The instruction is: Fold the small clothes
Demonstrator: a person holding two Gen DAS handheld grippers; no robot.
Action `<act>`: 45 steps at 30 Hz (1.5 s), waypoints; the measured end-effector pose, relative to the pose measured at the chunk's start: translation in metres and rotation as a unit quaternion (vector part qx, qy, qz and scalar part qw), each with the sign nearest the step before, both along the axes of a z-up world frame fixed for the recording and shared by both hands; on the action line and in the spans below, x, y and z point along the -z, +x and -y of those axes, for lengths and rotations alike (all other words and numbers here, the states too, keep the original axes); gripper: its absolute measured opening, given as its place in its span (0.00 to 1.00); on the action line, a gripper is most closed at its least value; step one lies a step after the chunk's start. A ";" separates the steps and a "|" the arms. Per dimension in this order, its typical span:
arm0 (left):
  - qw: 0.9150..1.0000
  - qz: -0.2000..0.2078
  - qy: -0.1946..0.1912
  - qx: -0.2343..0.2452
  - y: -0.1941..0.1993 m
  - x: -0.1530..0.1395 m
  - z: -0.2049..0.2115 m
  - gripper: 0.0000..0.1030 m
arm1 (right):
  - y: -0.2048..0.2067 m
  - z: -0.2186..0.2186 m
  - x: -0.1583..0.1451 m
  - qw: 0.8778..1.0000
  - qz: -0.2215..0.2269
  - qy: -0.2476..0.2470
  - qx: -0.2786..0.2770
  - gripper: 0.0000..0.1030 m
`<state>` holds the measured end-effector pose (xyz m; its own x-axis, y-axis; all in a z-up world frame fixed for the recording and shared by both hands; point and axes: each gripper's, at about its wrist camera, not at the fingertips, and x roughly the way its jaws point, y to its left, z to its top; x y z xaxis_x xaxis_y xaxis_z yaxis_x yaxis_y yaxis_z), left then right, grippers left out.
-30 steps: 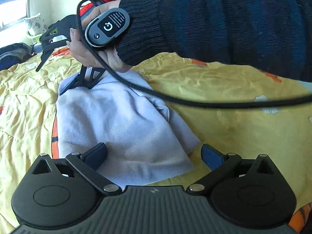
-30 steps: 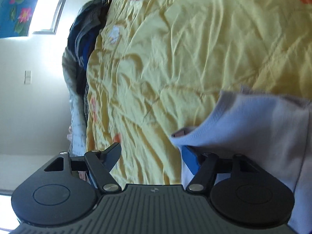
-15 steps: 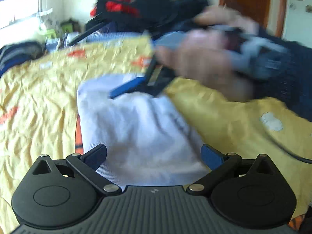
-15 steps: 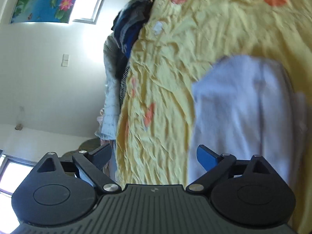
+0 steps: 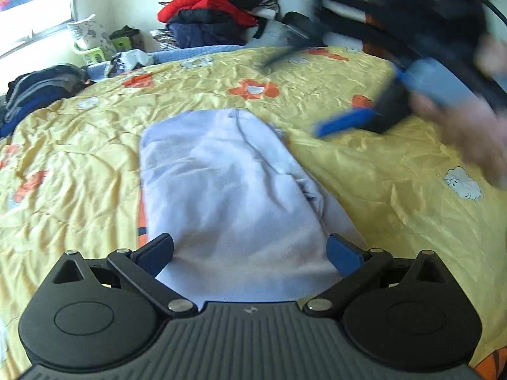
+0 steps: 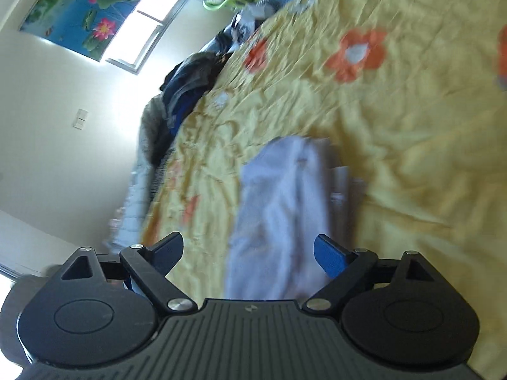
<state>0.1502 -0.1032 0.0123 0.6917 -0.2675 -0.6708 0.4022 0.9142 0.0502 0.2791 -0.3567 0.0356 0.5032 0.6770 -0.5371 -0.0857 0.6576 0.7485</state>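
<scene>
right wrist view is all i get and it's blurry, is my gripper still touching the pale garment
Observer: No. In the left wrist view the right gripper is up and off to the side of the lavender garment, blurred mid-motion.
Operator: is the left one holding it then
Observer: No. The left gripper is open, its fingers either side of the near edge, not pinching it.
Operator: how does the fold look
Observer: It lies as a long folded strip on the yellow bedspread, with a loose layer sticking out along its right edge.
</scene>
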 end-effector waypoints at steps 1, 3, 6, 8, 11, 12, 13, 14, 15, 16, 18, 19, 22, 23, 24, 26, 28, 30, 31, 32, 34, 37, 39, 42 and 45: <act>1.000 -0.005 0.002 -0.007 -0.002 -0.002 -0.002 1.00 | -0.012 0.005 0.000 1.000 0.010 -0.030 0.003 0.89; 1.000 -0.017 0.000 -0.026 -0.003 -0.003 -0.012 1.00 | -0.034 0.012 0.004 0.996 0.023 -0.083 0.013 0.89; 0.998 -0.036 -0.006 -0.055 -0.007 -0.004 -0.027 1.00 | -0.065 0.021 0.020 0.990 0.018 -0.135 0.030 0.89; 0.997 -0.043 -0.008 -0.071 -0.010 -0.004 -0.035 1.00 | -0.082 0.022 0.028 0.986 0.018 -0.160 0.040 0.88; 0.995 -0.042 -0.006 -0.089 -0.018 -0.006 -0.044 1.00 | -0.108 0.016 0.035 0.976 0.035 -0.210 0.042 0.88; 0.995 -0.040 -0.012 -0.094 -0.021 -0.008 -0.048 1.00 | -0.115 0.011 0.036 0.973 0.042 -0.225 0.037 0.88; 0.995 -0.039 -0.019 -0.095 -0.025 -0.011 -0.051 1.00 | -0.120 0.005 0.038 0.969 0.048 -0.239 0.032 0.88; 0.994 -0.037 -0.024 -0.097 -0.030 -0.014 -0.054 1.00 | -0.126 -0.002 0.040 0.965 0.056 -0.256 0.025 0.90; 0.994 -0.035 -0.028 -0.096 -0.035 -0.017 -0.056 1.00 | -0.131 -0.010 0.041 0.960 0.065 -0.272 0.018 0.91; 0.994 -0.035 -0.033 -0.094 -0.040 -0.018 -0.059 1.00 | -0.136 -0.017 0.042 0.955 0.076 -0.286 0.011 0.92; 0.994 -0.042 -0.042 -0.093 -0.047 -0.018 -0.064 1.00 | -0.143 -0.026 0.043 0.953 0.085 -0.290 0.003 0.94; 0.994 -0.044 -0.041 -0.096 -0.051 -0.016 -0.065 1.00 | -0.146 -0.029 0.043 0.954 0.087 -0.287 0.001 0.95; 0.992 -0.051 -0.026 -0.117 -0.052 -0.003 -0.066 1.00 | -0.149 -0.040 0.043 0.953 0.091 -0.291 -0.004 0.96; 0.991 -0.054 -0.025 -0.123 -0.051 0.002 -0.066 1.00 | -0.151 -0.043 0.042 0.953 0.090 -0.288 -0.003 0.95; 0.989 -0.056 -0.024 -0.132 -0.050 0.006 -0.067 1.00 | -0.152 -0.046 0.041 0.956 0.089 -0.279 -0.004 0.95; 0.988 -0.061 -0.023 -0.143 -0.050 0.012 -0.065 1.00 | -0.153 -0.049 0.038 0.961 0.086 -0.263 -0.004 0.90; 0.987 -0.056 -0.022 -0.149 -0.052 0.014 -0.063 1.00 | -0.154 -0.050 0.030 0.965 0.093 -0.246 0.009 0.88; 0.987 -0.056 -0.019 -0.149 -0.054 0.016 -0.062 1.00 | -0.153 -0.047 0.017 0.967 0.106 -0.228 0.032 0.88; 0.987 -0.058 -0.020 -0.149 -0.055 0.018 -0.061 1.00 | -0.150 -0.045 0.010 0.969 0.112 -0.215 0.041 0.86; 0.987 -0.061 -0.021 -0.149 -0.054 0.019 -0.062 1.00 | -0.144 -0.043 0.004 0.972 0.114 -0.199 0.043 0.82; 0.985 -0.068 -0.024 -0.155 -0.051 0.022 -0.062 1.00 | -0.120 -0.038 -0.002 0.986 0.090 -0.138 0.035 0.76; 0.984 -0.069 -0.017 -0.165 -0.048 0.024 -0.058 1.00 | -0.073 -0.039 0.003 0.995 0.028 -0.095 0.021 0.52; 0.984 -0.070 -0.008 -0.167 -0.046 0.025 -0.054 1.00 | -0.052 -0.051 0.012 0.994 -0.006 -0.107 0.008 0.49; 0.983 -0.071 -0.008 -0.167 -0.045 0.025 -0.051 1.00 | -0.037 -0.063 0.027 0.993 -0.038 -0.110 -0.005 0.48; 0.984 -0.068 -0.005 -0.167 -0.045 0.026 -0.048 1.00 | -0.037 -0.067 0.028 0.988 -0.024 -0.153 -0.007 0.18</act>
